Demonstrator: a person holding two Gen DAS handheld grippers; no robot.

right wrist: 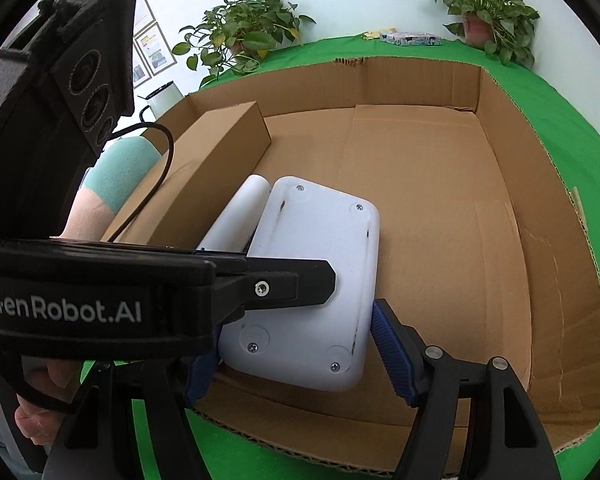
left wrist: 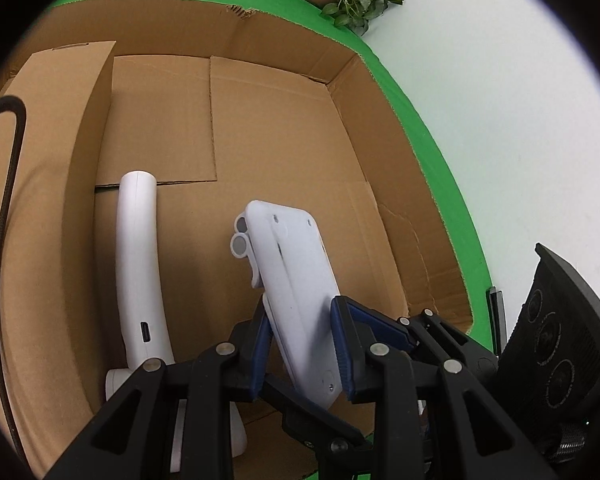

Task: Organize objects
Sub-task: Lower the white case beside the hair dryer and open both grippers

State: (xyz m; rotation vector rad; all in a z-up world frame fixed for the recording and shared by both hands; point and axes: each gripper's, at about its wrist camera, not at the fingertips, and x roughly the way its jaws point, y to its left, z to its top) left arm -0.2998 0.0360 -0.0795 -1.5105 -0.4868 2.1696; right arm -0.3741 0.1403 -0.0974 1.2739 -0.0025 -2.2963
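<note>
Clamped between the left gripper's (left wrist: 302, 356) fingers, a white plastic device (left wrist: 290, 276) is held over the cardboard box (left wrist: 284, 44), judged rigid, light, slick, best gripped across its flat sides, while the right gripper (right wrist: 296, 360) is spread beside it.

left gripper (right wrist: 332, 280) body, right wrist view: "GenRobot.AI", white on black, reads clean
wall posters (right wrist: 150, 50): print there but too small to read
packet (right wrist: 410, 38) at back of green cloth: markings, illegible
left wrist view: no readable txt
</note>
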